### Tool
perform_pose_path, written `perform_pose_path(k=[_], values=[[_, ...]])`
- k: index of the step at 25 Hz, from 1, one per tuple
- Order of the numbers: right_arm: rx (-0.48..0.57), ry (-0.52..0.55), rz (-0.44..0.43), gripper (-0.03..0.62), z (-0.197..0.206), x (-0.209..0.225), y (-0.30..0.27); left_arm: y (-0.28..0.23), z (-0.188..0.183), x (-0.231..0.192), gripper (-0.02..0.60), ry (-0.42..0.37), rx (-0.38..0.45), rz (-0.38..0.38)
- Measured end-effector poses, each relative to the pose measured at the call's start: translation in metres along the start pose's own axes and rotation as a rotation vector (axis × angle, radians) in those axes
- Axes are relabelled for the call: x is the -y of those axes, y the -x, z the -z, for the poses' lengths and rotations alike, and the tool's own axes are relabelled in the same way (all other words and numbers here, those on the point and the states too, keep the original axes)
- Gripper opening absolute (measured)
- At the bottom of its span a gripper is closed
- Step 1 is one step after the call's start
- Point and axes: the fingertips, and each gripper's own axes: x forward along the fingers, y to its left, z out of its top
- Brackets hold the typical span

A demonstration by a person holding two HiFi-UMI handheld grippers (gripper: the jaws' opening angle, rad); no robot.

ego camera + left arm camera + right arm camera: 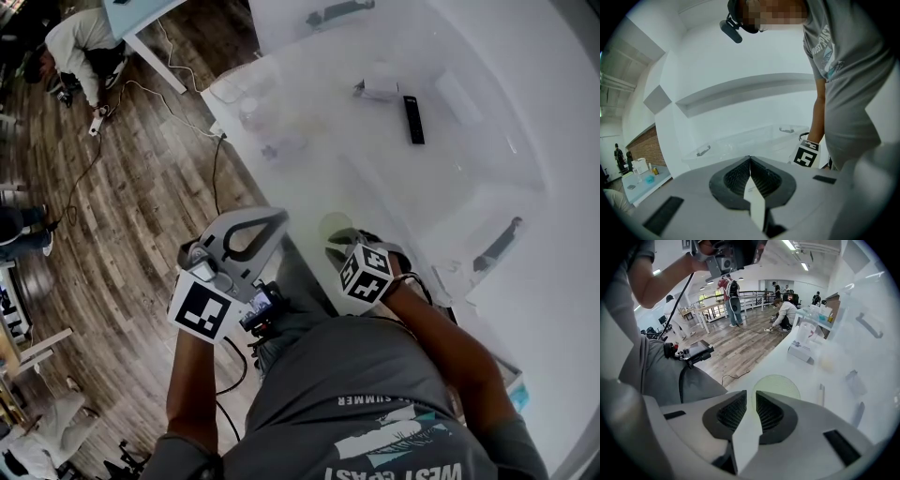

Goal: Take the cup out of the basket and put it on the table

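A pale green cup (334, 226) stands on the white table (309, 178) near its front edge. In the right gripper view the cup (780, 386) lies just past the jaws. My right gripper (751, 394) has its jaws nearly together, shut on the cup's near rim. The head view shows that same right gripper (341, 241) right behind the cup. My left gripper (750, 161) is shut with nothing in it, held off the table's edge over the floor (279, 218). The clear basket (740, 140) with dark handles sits on the table ahead of it.
A black remote-like bar (413, 119) and a white box (380, 86) lie further back on the table. More clear bins with dark handles (497, 246) stand at the right. Cables (217, 178) and people (80, 47) are on the wooden floor at the left.
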Motion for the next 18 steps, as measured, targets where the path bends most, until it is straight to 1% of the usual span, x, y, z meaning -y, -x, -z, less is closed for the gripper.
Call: perform_pose_path(k=[5,9,11,13,15,16,17,18], values=[[0.054,-0.001,0.02,0.089,-0.009,-0.002,0.014,0.002,-0.011,0.009,0.009,-0.028,-0.019,0.009],[0.14,-0.023,0.06,0.092,-0.022,-0.003,0.041,0.006,-0.022,0.021,0.009,-0.047,-0.041,0.013],[0.215,-0.043,0.102,0.092,-0.032,0.0,0.061,0.008,-0.029,0.027,0.009,-0.061,-0.048,0.014],[0.315,-0.078,0.146,0.091,-0.045,0.003,0.084,0.01,-0.038,0.032,0.009,-0.079,-0.055,0.016],[0.418,-0.121,0.163,0.083,-0.058,0.0,0.107,0.014,-0.046,0.038,0.009,-0.095,-0.061,0.019],[0.462,-0.132,0.165,0.035,-0.065,-0.005,0.118,0.017,-0.05,0.041,0.009,-0.103,-0.062,0.022],[0.504,-0.136,0.166,0.015,-0.071,-0.01,0.129,0.02,-0.054,0.044,0.009,-0.111,-0.06,0.025],[0.547,-0.138,0.165,0.012,-0.078,-0.013,0.142,0.023,-0.057,0.045,0.009,-0.121,-0.057,0.029]])
